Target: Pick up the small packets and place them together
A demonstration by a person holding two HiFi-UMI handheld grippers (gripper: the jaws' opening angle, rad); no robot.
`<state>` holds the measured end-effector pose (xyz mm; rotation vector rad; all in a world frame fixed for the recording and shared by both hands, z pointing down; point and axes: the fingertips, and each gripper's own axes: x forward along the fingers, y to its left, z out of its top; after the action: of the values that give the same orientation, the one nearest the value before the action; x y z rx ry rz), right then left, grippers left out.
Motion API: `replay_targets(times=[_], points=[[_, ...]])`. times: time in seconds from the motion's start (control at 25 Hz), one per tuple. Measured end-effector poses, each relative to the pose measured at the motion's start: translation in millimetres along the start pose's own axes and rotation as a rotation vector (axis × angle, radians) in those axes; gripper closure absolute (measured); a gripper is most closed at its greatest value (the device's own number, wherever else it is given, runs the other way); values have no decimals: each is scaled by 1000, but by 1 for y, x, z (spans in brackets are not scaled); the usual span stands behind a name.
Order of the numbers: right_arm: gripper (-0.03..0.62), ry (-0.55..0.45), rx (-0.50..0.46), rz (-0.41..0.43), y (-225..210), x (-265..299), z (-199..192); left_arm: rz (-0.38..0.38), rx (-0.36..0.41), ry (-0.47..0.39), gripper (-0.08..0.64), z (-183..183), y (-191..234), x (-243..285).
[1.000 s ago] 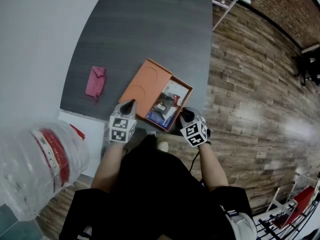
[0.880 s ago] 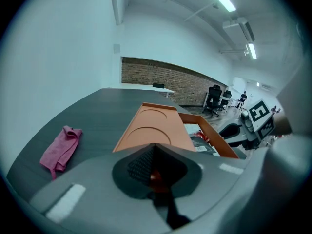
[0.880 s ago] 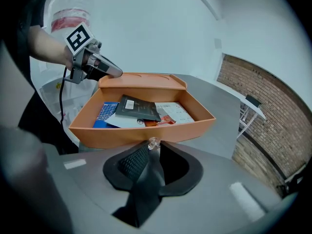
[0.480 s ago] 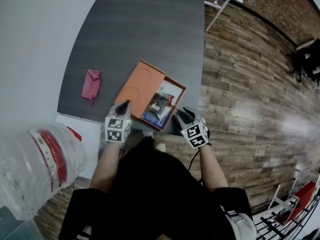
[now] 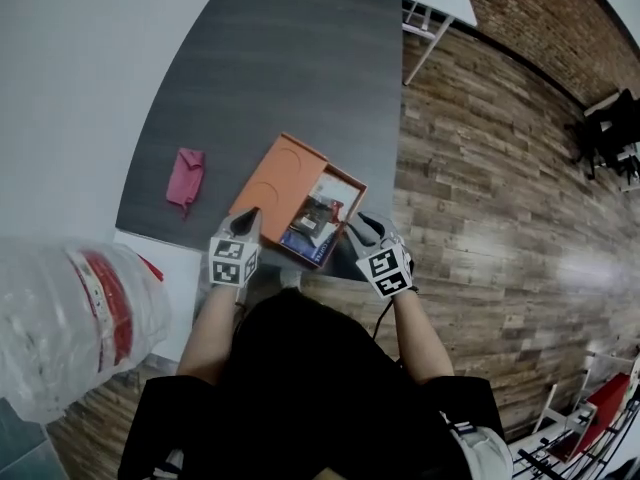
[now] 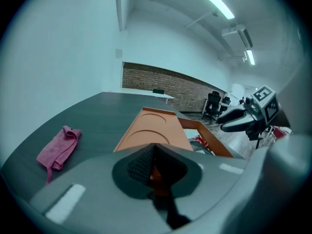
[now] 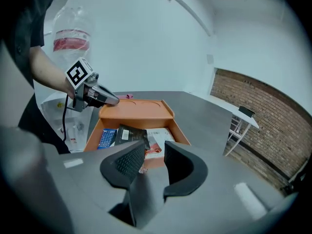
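Three packets (image 7: 130, 133), one orange tray (image 5: 276, 176), one cloth (image 5: 186, 176)

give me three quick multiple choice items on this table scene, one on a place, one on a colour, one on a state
1. Where does the cloth lie relative to the box?
A. inside it
B. on the table, to its left in the head view
C. under it

2. What colour is the box?
A. green
B. white
C. orange

3. What state is the box in?
A. open, with packets showing inside
B. shut, with the lid on
C. turned upside down

Answers: 1 B, the cloth lies on the dark table, apart from the box. 2 C, its walls and lid are orange. 3 A, the lid lies flat beside the tray and the packets show.
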<state>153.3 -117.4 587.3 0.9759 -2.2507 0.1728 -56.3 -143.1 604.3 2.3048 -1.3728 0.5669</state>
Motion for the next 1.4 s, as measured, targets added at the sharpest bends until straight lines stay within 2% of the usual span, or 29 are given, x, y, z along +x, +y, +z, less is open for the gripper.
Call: replay_targets(times=[0.32,0.72,1.08,1.28,1.4], points=[[462,-9,-100,100,28,28,34,17,-14,-20,560,2,-1,0],[395,136,-210,244,73,63,24,2,1,-25,560,3,-6,-1],[367,280,-280,265,86,74,5,-7,9,-27,560,3,-10,-3],[364,391,-363,283,91,77,-8,-5,8,-26,561,2,-11,-3],[369,406,-384,283,91,76,-10,-8,12,-28,561,3,-11,-2]])
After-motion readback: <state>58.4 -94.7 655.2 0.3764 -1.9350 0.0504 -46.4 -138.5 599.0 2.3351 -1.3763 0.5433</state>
